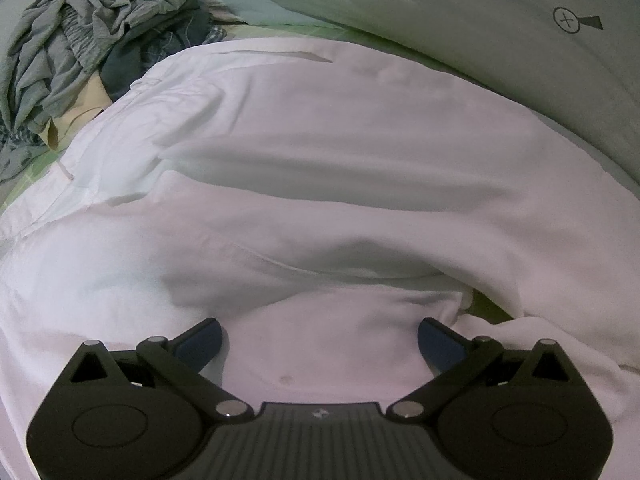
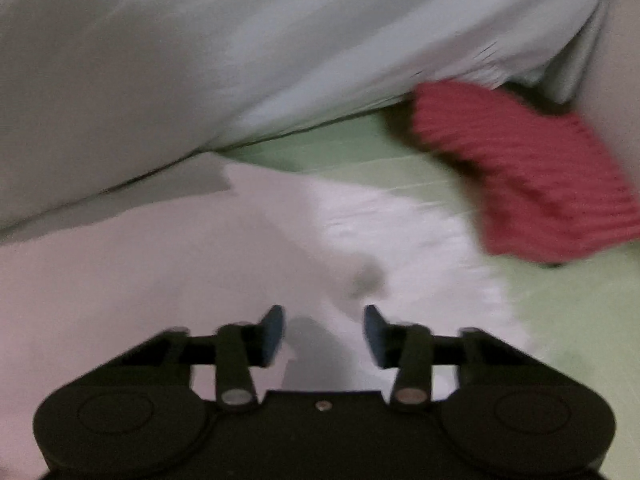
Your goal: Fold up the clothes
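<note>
A large white garment (image 1: 320, 168) lies spread over the bed and fills most of the left wrist view, with creases and a fold across its middle. My left gripper (image 1: 320, 340) hovers low over its near part, fingers wide open, nothing between them. In the blurred right wrist view, a corner of the same white garment (image 2: 380, 240) lies on the green sheet. My right gripper (image 2: 325, 330) stands open just above it, holding nothing.
A heap of grey and checked clothes (image 1: 88, 40) sits at the far left of the bed. A pale pillow or duvet (image 1: 480, 20) runs along the back. A red ribbed garment (image 2: 532, 176) lies at the right on the green sheet (image 2: 560, 312).
</note>
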Available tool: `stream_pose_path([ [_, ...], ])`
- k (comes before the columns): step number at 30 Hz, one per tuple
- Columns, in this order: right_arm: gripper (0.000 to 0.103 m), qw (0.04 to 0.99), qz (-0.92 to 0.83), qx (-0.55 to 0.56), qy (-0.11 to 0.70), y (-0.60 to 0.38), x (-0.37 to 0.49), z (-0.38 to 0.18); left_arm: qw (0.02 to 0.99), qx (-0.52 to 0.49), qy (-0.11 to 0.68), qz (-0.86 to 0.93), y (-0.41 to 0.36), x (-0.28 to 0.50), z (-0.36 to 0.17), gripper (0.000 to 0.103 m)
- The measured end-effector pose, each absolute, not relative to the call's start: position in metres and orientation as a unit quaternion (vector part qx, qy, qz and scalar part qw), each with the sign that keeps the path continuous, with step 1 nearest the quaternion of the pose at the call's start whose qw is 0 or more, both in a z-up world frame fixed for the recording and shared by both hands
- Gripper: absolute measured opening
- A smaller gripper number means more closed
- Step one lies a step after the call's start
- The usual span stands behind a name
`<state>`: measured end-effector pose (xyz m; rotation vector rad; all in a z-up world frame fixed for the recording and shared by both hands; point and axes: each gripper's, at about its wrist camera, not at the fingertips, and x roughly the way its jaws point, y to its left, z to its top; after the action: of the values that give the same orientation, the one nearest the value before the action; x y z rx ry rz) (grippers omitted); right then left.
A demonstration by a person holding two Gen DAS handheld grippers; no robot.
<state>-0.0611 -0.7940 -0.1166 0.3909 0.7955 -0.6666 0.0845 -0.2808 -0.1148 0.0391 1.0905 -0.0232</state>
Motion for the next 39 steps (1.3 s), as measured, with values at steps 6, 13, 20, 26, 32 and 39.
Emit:
stream_pose_path([
  [6,0.043,0.859,-0.308,0.146,0.382,-0.814,-0.020,-0.123,0.855,0.019,0.518,-0.013,-0.279,0.085,-0.115,0.103],
  [13,0.043,0.841,-0.377,0.149,0.358,-0.900,0.032,-0.117,0.859,0.018,0.511,-0.011,-0.279,0.084,-0.116,0.103],
  [20,0.084,0.843,-0.378,0.177,0.339,-0.886,0.006,-0.106,0.861,0.015,0.509,-0.007,-0.280,0.084,-0.116,0.103],
  [26,0.103,0.858,-0.376,0.176,0.304,-0.817,-0.067,-0.077,0.863,0.019,0.504,-0.010,-0.276,0.083,-0.111,0.103],
  [32,0.103,0.871,-0.368,0.176,0.272,-0.747,-0.145,-0.050,0.909,0.038,0.411,-0.055,-0.259,0.049,-0.063,0.103],
  [39,0.103,0.850,-0.377,0.210,0.301,-0.666,-0.245,-0.067,0.914,0.026,0.403,-0.049,-0.231,0.002,-0.056,0.103],
])
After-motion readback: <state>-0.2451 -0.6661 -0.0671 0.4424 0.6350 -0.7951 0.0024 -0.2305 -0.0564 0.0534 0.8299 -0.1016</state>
